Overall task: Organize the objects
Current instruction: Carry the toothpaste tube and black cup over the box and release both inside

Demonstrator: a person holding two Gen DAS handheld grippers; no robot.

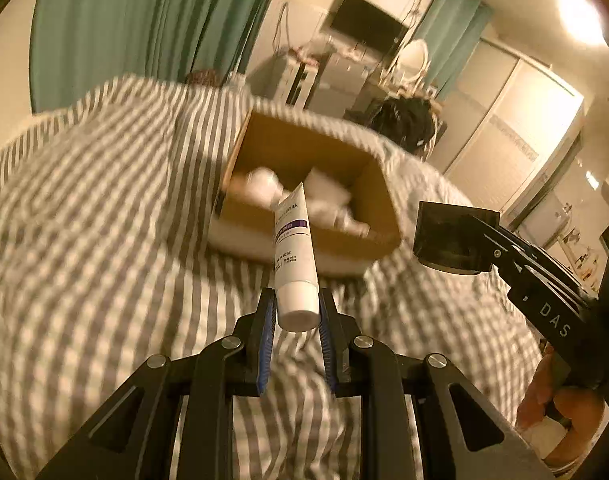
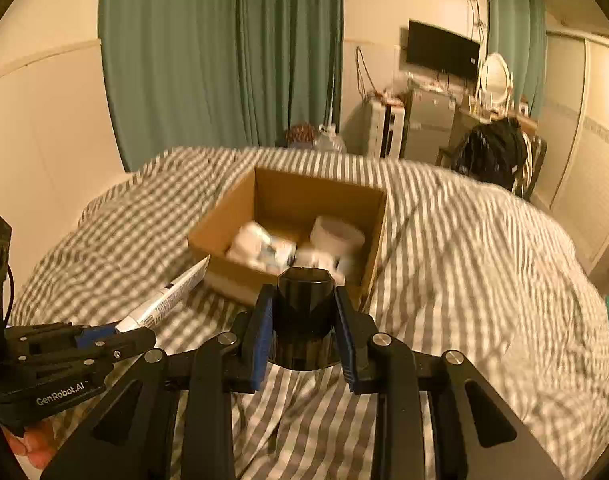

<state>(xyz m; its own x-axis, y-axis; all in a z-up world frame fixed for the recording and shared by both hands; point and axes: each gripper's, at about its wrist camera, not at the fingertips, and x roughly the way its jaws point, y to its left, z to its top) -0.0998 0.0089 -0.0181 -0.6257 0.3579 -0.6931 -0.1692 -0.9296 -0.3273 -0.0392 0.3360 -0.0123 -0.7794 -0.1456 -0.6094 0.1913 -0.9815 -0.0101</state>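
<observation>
Two claws loaded | left claw (image 1: 297, 312) clamped on the white tube's (image 1: 294, 248) cap end, long axis pointing ahead at the cardboard box (image 1: 304, 148) on the bed | right claw (image 2: 304, 312) clamped round a black jar (image 2: 303, 300), box dead ahead, I judge nearer.

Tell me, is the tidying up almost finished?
Nearly, it seems. Some white things already lie in the cardboard box on the striped bed. The left tongs grip a white tube, and the right tongs grip a black jar. Both must go in the box.
</observation>
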